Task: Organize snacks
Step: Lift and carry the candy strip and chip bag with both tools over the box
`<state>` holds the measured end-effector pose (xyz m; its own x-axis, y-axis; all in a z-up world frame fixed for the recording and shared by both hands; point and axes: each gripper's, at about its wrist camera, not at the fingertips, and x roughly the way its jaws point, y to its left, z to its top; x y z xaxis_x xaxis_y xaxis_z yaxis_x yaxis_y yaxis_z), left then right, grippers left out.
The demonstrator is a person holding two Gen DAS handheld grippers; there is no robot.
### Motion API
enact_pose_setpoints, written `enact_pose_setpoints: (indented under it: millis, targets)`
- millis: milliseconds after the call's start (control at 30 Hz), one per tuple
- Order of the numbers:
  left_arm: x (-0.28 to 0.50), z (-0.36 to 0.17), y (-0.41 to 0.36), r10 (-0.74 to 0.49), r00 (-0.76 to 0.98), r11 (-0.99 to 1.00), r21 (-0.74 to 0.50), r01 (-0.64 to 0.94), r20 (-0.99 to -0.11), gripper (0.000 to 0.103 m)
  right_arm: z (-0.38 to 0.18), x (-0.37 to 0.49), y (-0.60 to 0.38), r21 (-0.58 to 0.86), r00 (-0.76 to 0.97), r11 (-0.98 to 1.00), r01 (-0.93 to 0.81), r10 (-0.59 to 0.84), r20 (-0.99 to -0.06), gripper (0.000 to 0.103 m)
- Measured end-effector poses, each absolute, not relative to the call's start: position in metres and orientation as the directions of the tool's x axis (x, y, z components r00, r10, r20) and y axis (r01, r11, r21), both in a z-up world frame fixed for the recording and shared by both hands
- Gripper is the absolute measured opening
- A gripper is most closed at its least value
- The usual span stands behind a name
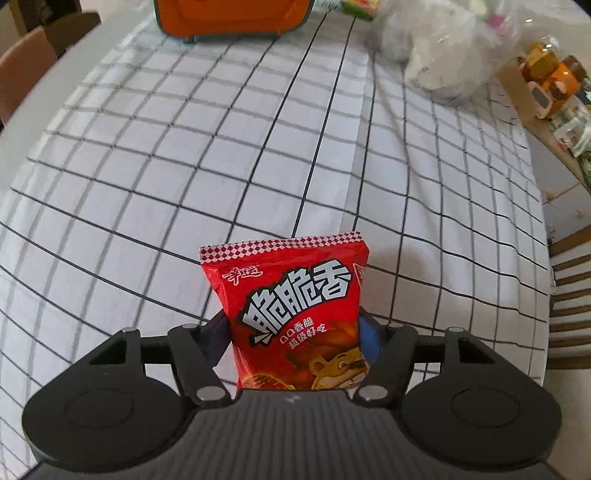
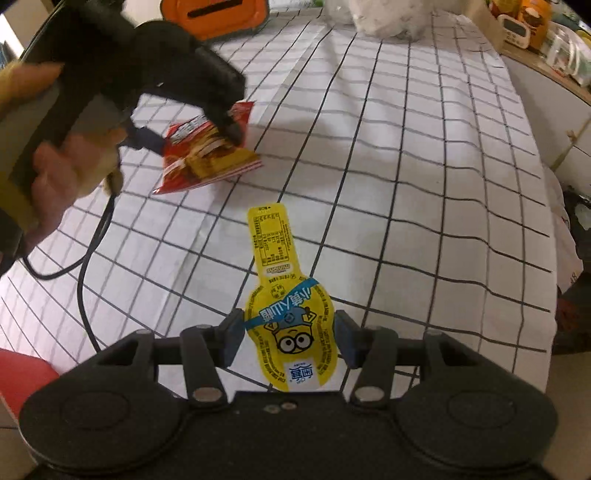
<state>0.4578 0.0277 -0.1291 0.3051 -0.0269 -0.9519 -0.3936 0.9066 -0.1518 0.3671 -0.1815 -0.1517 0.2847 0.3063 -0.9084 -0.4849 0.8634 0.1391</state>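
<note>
The left gripper (image 1: 295,332) is clamped on a shiny red foil snack packet (image 1: 291,314), its blue-padded fingers (image 1: 369,332) pressing both side edges. The packet stands above the white cloth with black grid lines (image 1: 184,166), checkered seal at the far end; big white characters read 脆脆香, with 幸运 above and a cartoon tiger below. From the right wrist view the same left gripper (image 2: 192,136), blurred, holds that packet (image 2: 207,151) low over the cloth at the left, a hand (image 2: 66,173) on its handle and a black cable (image 2: 85,266) trailing near.

The right gripper (image 2: 290,336) is closed on a yellow bottle-shaped Minions pouch (image 2: 288,317), narrow neck pointing far; its print is upside down and mostly too small to read.

At the far edge sits an orange case with a teal rim (image 1: 232,18), cut off by the frame. To its right lies a clear plastic bag of white, blurred contents (image 1: 443,51). On the far right, a wooden shelf (image 1: 524,107) carries orange and white items, hard to make out.
</note>
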Motion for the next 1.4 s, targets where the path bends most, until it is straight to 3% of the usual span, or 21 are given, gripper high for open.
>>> enact_pose_setpoints:
  millis: [833, 1400]
  targets:
    - [0.309, 0.029, 0.008, -0.042, 0.442, 0.976, -0.131, -0.173, -0.896, 0.068, -0.030, 0.261, -0.205, 0.188, 0.426, 0.869, -0.459, 0.400, -0.811, 0.051]
    - [0.189, 0.027, -0.015, -0.057, 0.396, 0.998, -0.067, -0.012, -0.916, 0.068, -0.024, 0.167, -0.206, 0.238, 0.391, 0.851, -0.468, 0.441, -0.808, 0.051]
